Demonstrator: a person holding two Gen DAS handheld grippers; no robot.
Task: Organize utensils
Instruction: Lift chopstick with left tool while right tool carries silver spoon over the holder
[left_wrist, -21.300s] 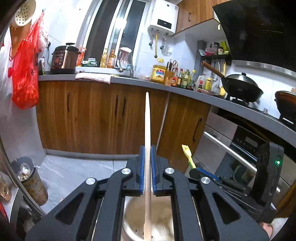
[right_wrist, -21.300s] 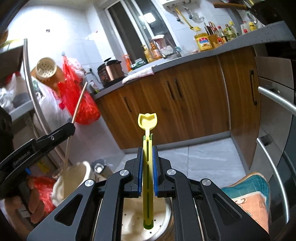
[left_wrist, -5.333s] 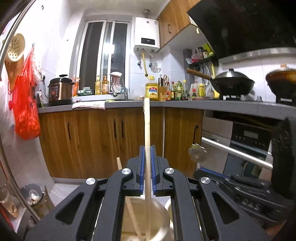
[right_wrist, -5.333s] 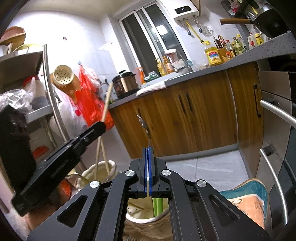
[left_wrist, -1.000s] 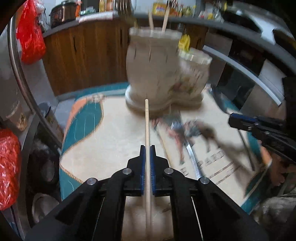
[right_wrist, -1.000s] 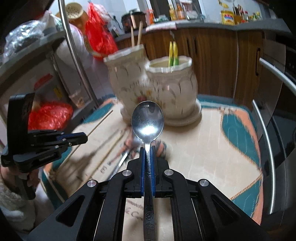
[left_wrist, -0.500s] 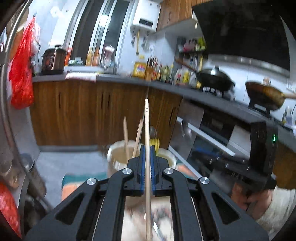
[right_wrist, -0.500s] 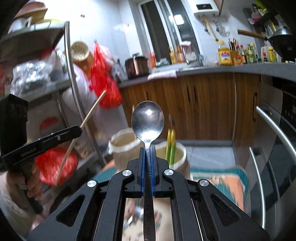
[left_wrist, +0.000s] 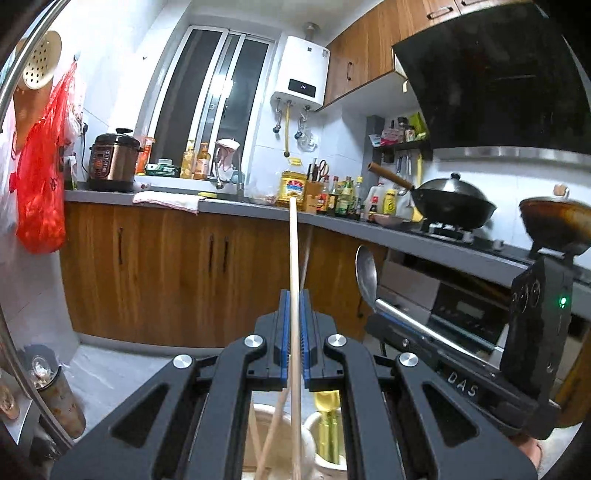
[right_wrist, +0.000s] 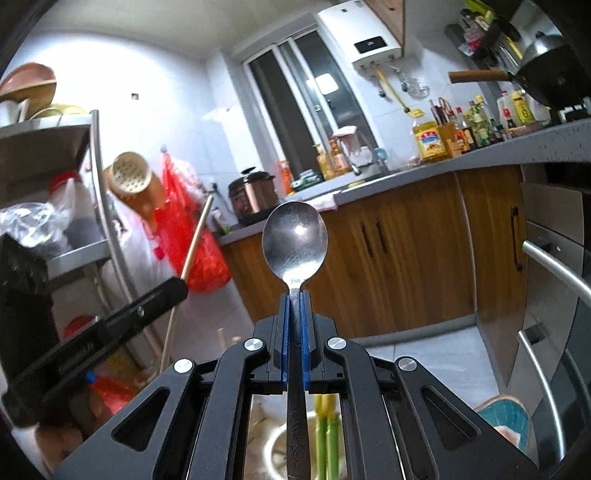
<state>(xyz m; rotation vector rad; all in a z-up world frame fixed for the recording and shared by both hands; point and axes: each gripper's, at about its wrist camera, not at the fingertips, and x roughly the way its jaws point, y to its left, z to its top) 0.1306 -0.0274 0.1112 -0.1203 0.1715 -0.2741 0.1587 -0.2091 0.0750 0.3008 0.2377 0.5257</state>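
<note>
Both tools grip: left tool (left_wrist: 293, 332) a chopstick (left_wrist: 293, 258), right tool (right_wrist: 294, 332) a spoon (right_wrist: 294, 243) whose bowl faces only its own camera.

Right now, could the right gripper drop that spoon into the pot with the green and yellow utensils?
Probably yes: the right gripper holds the spoon upright directly above that pot, with nothing between them.

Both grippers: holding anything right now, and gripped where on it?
Left gripper clamps a wooden chopstick partway along its shaft, upright. Right gripper clamps a metal spoon on the handle just below the bowl, bowl up.
</note>
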